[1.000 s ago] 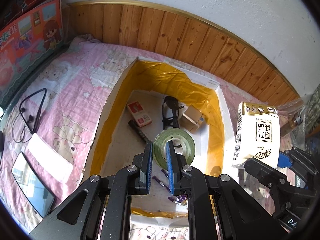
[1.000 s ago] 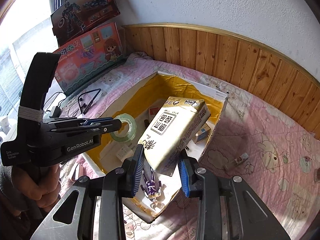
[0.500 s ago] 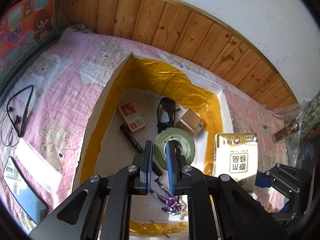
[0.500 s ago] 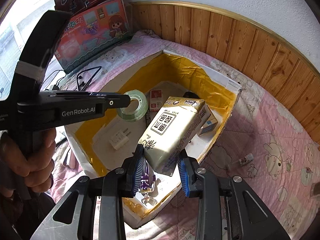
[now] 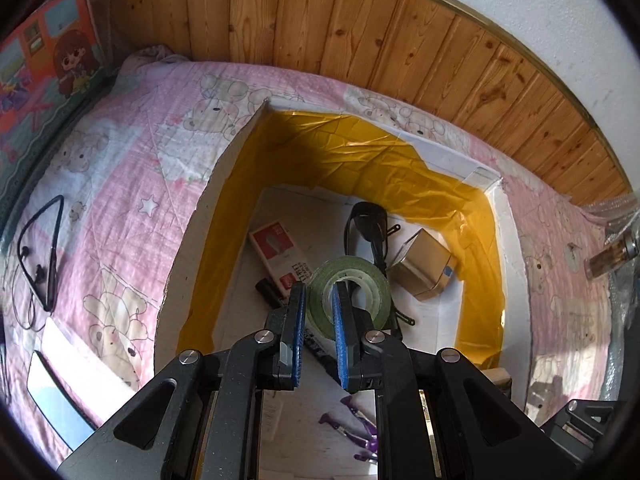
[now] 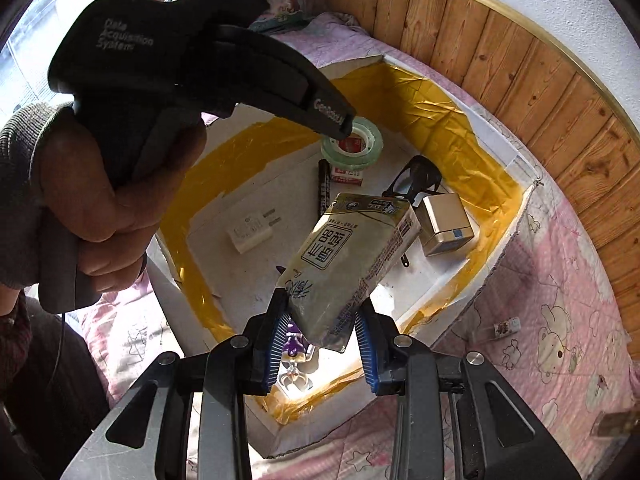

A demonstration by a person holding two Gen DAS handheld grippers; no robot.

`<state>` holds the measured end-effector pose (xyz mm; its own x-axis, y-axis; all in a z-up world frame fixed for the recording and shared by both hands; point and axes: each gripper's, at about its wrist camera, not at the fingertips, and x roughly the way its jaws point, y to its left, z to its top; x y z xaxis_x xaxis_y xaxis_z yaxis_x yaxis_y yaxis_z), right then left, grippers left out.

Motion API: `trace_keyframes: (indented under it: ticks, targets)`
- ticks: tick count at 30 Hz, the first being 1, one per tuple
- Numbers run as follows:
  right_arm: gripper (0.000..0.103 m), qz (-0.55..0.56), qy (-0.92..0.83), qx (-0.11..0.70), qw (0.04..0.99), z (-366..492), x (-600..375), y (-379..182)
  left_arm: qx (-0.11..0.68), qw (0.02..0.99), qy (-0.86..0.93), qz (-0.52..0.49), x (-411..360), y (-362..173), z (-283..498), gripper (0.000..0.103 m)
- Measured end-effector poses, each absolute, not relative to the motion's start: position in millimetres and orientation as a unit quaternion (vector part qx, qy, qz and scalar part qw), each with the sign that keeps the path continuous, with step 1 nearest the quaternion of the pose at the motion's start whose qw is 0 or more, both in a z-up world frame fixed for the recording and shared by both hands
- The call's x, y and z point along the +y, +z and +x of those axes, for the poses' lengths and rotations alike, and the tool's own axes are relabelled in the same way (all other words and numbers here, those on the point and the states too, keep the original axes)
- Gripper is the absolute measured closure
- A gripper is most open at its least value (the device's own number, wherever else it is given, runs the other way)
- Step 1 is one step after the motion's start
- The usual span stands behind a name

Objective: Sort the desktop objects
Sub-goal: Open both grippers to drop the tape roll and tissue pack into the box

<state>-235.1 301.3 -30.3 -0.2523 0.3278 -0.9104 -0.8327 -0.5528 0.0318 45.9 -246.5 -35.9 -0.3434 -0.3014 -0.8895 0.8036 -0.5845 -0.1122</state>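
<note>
The roll of green tape is pinched through its wall by the left gripper, whose blue pads are nearly closed on it, one pad outside the ring and one in its hole; the roll hangs above the middle of the open box, over the box's white floor. In the right wrist view the same roll shows at the tip of the left gripper, above a red-and-white small carton and a dark pen. The right gripper clamps the lower end of a yellowish tissue pack, its jaws part-way open to the pack's width; the pack tilts over the box toward the box's right wall. Below it on the floor lie black glasses, a gold cube box, a white charger and a purple toy. The box rests on a pink bear-print blanket, with earphones near the blanket's left edge.
</note>
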Motion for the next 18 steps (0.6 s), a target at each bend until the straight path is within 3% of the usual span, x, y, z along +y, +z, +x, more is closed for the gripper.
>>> trace_keyframes:
  ticks: [18]
  targets:
    - [0.069,-0.577,0.728,0.239,0.283,-260,310,-55,0.257,0.360,-0.737,0.511,-259,-66,16,0.090]
